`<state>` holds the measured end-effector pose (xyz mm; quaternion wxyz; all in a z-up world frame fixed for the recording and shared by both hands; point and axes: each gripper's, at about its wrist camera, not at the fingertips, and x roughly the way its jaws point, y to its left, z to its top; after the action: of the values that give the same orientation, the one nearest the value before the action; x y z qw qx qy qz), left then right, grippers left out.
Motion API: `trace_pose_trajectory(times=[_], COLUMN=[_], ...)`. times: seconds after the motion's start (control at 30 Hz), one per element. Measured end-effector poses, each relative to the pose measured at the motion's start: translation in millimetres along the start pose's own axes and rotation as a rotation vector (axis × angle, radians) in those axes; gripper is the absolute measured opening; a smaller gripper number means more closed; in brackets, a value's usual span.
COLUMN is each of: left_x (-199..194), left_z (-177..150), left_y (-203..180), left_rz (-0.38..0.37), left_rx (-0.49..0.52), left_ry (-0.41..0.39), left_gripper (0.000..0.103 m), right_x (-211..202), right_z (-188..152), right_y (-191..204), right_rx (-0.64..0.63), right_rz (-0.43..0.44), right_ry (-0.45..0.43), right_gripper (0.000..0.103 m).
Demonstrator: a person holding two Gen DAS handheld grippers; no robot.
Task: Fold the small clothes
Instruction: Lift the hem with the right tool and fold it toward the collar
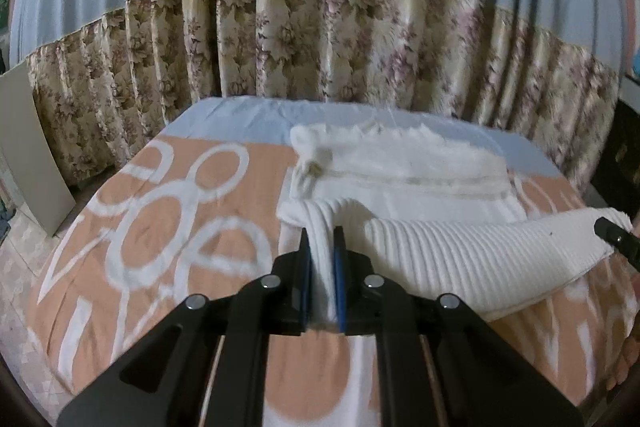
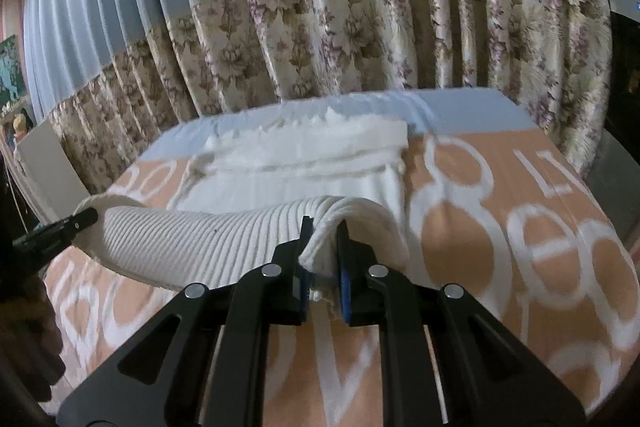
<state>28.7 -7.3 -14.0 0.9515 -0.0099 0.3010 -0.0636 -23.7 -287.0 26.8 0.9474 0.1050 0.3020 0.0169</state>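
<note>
- We hold the left gripper (image 1: 322, 239) clamped on a bunched corner of the white ribbed garment (image 1: 480, 259); the cloth is pinched between its two blue-lined fingers (image 1: 306, 267) and runs back between them toward the camera.
- Left of those fingers we see only the peach bedcover (image 1: 160, 227) with its white ring print, and beyond it the floral curtain (image 1: 280, 39).
- Ahead of the left fingers, the rest of the garment lies flat on the bedcover, with a fuzzy white edge at its far side.
- To the right of the left fingers, the ribbed hem stretches as a raised band, clear of the bedcover, to the tip of the other gripper at the frame's right edge.
- We hold the right gripper (image 2: 324, 227) closed on the opposite corner of the same hem (image 2: 200, 239), a fold of rib squeezed between its fingers (image 2: 344, 259).
- Left of the right fingers, the band sags slightly across to the left gripper's black tip.
- Right of the right fingers, the bedcover shows large white rings and letters.
</note>
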Motion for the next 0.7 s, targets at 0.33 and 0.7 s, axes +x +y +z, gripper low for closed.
trace_pose_trajectory(times=[0.33, 0.7], left_x=[93.3, 216.8], left_z=[67.8, 112.5], left_y=[-8.5, -20.6], left_rz=[0.033, 0.03], left_rx=[0.032, 0.079], left_ry=[-0.012, 0.076], left_gripper=[0.01, 0.013], right_x=[94.7, 211.5], right_z=[69.0, 96.2], right_y=[-16.6, -60.0], right_rx=[0.014, 0.118], right_rz=[-0.001, -0.008], right_ry=[0.006, 0.132], right_gripper=[0.012, 0.012])
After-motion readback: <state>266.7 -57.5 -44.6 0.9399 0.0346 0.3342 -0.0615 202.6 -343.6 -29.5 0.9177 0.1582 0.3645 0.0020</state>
